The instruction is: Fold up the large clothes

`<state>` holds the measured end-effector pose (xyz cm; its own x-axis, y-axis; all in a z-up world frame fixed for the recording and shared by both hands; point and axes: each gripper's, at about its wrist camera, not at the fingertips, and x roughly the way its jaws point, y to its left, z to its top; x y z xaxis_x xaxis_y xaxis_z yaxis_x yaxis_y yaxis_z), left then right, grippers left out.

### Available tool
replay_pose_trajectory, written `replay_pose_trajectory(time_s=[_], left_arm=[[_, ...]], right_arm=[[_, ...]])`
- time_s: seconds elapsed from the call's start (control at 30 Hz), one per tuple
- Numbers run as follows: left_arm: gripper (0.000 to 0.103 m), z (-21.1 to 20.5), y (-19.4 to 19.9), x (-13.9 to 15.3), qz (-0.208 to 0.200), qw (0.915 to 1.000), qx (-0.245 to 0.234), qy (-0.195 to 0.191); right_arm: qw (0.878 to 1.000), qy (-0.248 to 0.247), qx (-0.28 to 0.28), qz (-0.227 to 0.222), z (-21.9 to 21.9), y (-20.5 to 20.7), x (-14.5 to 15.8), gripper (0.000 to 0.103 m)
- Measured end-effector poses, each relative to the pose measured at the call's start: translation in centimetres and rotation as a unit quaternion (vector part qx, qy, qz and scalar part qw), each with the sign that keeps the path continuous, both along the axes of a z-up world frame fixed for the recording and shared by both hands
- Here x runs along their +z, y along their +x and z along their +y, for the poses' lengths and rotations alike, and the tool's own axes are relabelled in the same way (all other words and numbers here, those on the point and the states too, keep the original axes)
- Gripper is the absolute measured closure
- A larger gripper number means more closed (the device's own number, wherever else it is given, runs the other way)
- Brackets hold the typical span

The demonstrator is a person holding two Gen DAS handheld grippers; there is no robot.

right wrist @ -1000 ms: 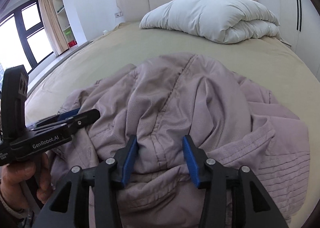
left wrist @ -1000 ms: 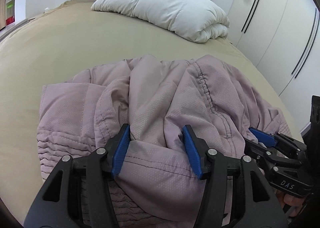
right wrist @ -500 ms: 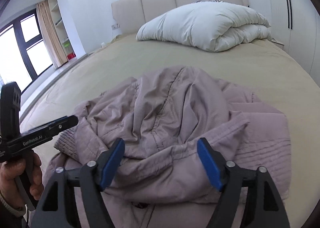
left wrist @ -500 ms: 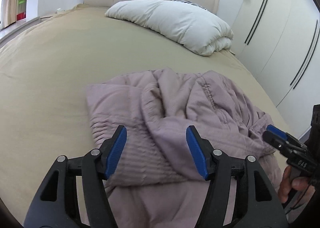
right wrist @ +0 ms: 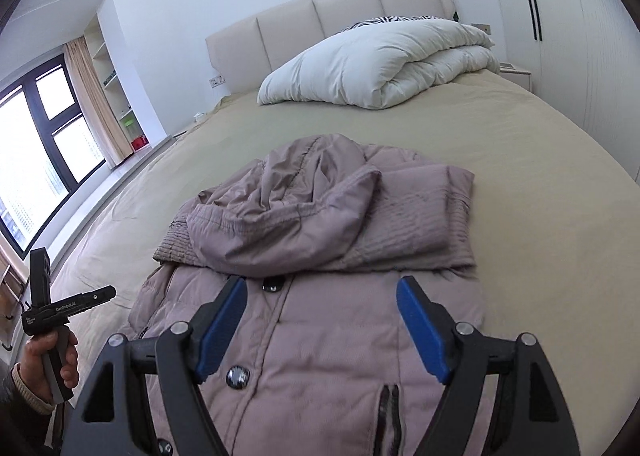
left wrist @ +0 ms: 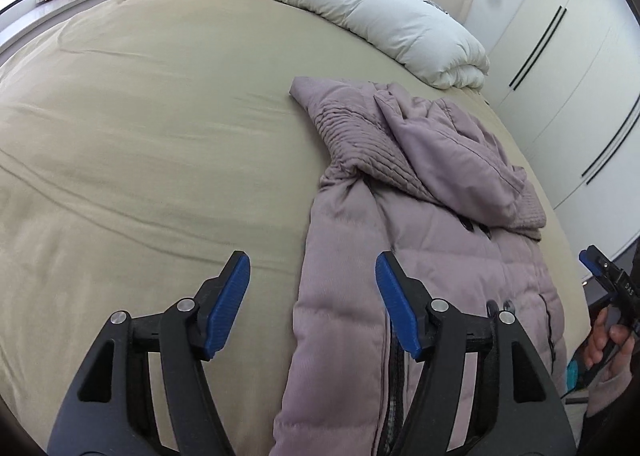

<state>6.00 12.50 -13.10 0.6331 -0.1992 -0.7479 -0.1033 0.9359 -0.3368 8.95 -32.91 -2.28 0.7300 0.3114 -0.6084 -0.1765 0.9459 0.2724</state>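
A mauve puffer jacket (left wrist: 432, 240) lies on the tan bed (left wrist: 160, 144), its front with snaps and zip facing up and its hood and sleeves folded over the upper body. It also shows in the right wrist view (right wrist: 328, 264). My left gripper (left wrist: 312, 296) is open and empty, above the jacket's left edge and bare sheet. My right gripper (right wrist: 320, 320) is open and empty, above the jacket's chest just below the folded hood (right wrist: 288, 208). Each gripper shows at the edge of the other's view.
A folded white duvet (right wrist: 380, 64) lies at the head of the bed against the padded headboard (right wrist: 320, 12). White wardrobe doors (left wrist: 560, 56) stand to the right of the bed. A window (right wrist: 36, 152) and shelves are at the left.
Both grippers opened, let go of the jacket fabric and pulled back toward the foot of the bed. The hood and sleeves now lie folded over the jacket's body.
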Motion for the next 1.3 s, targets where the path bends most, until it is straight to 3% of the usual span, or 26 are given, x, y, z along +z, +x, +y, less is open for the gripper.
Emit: replay_pose_trajectory(time_s=[0.27, 0.53, 0.7, 0.97, 1.3], left_arm=[[0.039, -2.0, -7.8, -0.7, 0.032, 0.9985, -0.04, 0.02], [0.038, -1.2, -15.3, -2.8, 0.071, 0.9962, -0.05, 0.002], [0.031, -0.6, -19.4, -3.8, 0.093, 0.9945, -0.049, -0.006], [0.028, -1.3, -22.7, -6.1, 0.128, 0.988, -0.07, -0.05], [0.027, -2.0, -22.5, -9.7, 0.156, 0.9751, -0.105, -0.117]], right_arm=[[0.999, -0.007, -0.03, 0.037, -4.1, -7.6, -0.9, 0.022], [0.995, 0.021, -0.027, 0.094, -7.0, -14.5, -3.5, 0.022], [0.989, 0.042, -0.052, 0.129, -9.3, -18.3, -5.6, 0.022], [0.983, 0.068, -0.05, 0.164, -10.6, -21.0, -8.0, 0.022], [0.976, 0.119, -0.015, 0.179, -10.8, -22.2, -9.8, 0.023]])
